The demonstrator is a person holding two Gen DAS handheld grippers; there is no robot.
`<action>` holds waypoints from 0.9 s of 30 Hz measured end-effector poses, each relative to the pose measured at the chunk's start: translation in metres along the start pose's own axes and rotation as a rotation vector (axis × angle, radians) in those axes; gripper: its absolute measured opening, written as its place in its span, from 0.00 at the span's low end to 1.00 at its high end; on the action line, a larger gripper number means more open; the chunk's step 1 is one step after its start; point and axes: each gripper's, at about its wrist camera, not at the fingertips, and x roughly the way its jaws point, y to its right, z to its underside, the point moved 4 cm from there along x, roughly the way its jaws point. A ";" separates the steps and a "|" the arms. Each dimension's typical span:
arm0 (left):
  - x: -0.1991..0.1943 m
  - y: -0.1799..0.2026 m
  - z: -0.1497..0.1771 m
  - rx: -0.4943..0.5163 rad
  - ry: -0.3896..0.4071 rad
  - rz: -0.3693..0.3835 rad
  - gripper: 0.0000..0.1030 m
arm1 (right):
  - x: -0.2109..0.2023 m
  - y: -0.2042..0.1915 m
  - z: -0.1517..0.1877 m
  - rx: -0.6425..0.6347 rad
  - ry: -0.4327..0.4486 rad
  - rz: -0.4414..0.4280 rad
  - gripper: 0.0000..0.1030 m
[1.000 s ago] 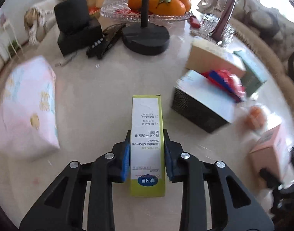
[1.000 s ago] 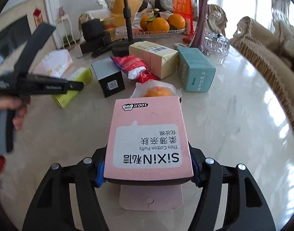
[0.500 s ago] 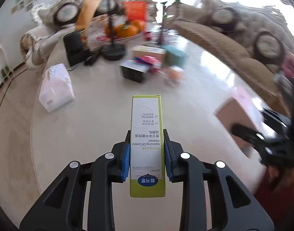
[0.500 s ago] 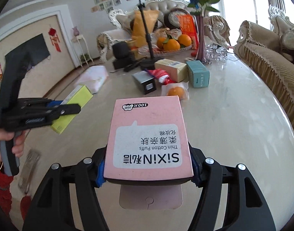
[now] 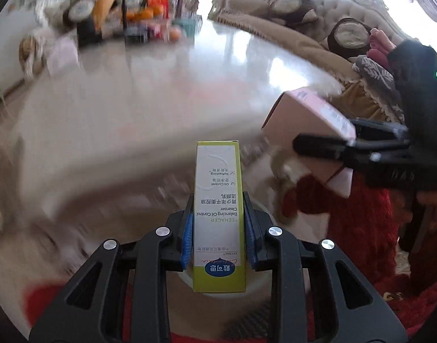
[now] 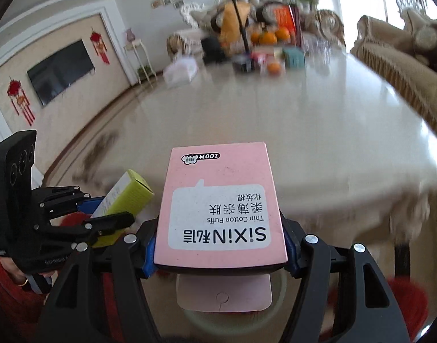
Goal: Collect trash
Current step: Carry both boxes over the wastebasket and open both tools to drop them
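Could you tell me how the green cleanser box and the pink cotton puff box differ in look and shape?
The green cleanser box is tall, narrow, lime-edged with a white face; the pink cotton puff box is wide, flat and pink with a white label. The pink box has an open flap hanging at its near end; the green one shows none. Both are clamped in tongs, off the table.

Clutter on table's far end

Black fingers, blue pads, red sleeve

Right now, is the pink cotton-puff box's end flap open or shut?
Open. In the right wrist view, the pink box, clamped in the right gripper, has its tuck flap hanging out below the jaws.
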 end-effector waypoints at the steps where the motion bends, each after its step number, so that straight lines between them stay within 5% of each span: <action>1: 0.008 0.000 0.007 -0.017 -0.021 0.011 0.29 | 0.005 0.000 0.012 0.009 -0.032 -0.001 0.60; 5: 0.066 -0.006 0.043 -0.085 -0.121 -0.063 0.29 | 0.046 0.012 0.061 0.097 -0.183 0.006 0.60; 9: 0.117 -0.017 0.068 -0.177 -0.215 -0.035 0.29 | 0.087 0.022 0.091 0.126 -0.277 0.041 0.60; 17: 0.160 -0.026 0.088 -0.199 -0.281 -0.073 0.31 | 0.140 0.036 0.120 0.131 -0.385 0.084 0.60; 20: 0.164 -0.034 0.087 -0.220 -0.286 -0.100 0.65 | 0.141 0.037 0.132 0.143 -0.404 0.076 0.61; 24: 0.165 -0.036 0.082 -0.228 -0.266 -0.153 0.75 | 0.136 0.045 0.132 0.140 -0.384 0.112 0.64; 27: 0.164 -0.040 0.083 -0.250 -0.267 -0.144 0.78 | 0.134 0.048 0.135 0.144 -0.382 0.134 0.78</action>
